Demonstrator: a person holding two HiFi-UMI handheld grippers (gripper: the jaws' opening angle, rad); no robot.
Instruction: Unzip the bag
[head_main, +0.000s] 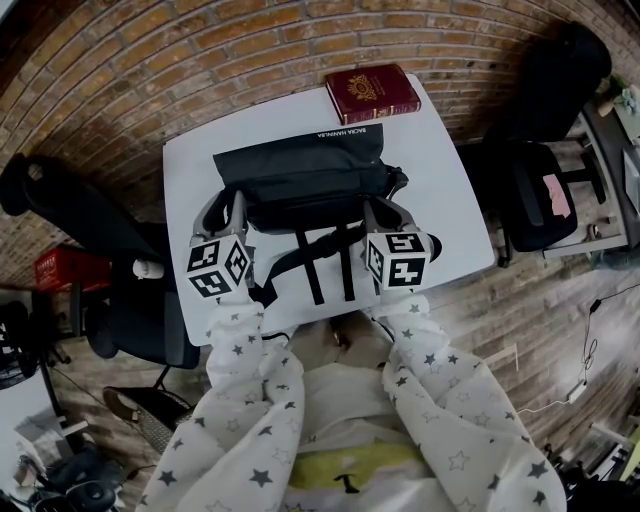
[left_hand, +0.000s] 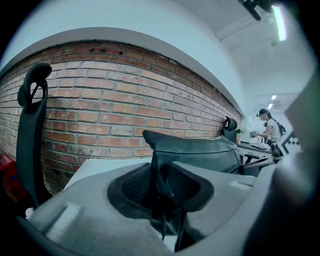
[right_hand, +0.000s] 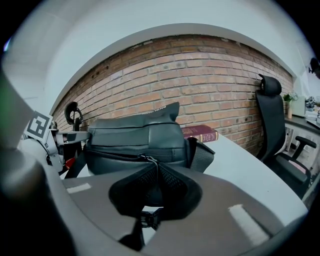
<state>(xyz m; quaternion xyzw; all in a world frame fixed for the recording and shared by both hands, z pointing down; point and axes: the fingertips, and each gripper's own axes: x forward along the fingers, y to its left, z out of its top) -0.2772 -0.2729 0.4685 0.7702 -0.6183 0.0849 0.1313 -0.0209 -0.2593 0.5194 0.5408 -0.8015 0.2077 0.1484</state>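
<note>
A black bag (head_main: 300, 180) lies across the white table (head_main: 440, 200), its straps (head_main: 320, 265) trailing toward the front edge. My left gripper (head_main: 235, 215) is at the bag's left end. In the left gripper view its jaws (left_hand: 160, 175) are shut on a fold of the bag's black fabric (left_hand: 159, 165), with the bag's body (left_hand: 200, 152) beyond. My right gripper (head_main: 375, 215) is at the bag's right end. In the right gripper view it (right_hand: 152, 172) is pinched on the zipper pull (right_hand: 146, 160). The zip line runs left from there across the bag (right_hand: 135, 140).
A dark red book (head_main: 372, 92) lies at the table's far right corner, behind the bag. A brick wall stands behind the table. Black office chairs stand at the left (head_main: 90, 220) and the right (head_main: 540, 190). A person stands far off (left_hand: 270, 127).
</note>
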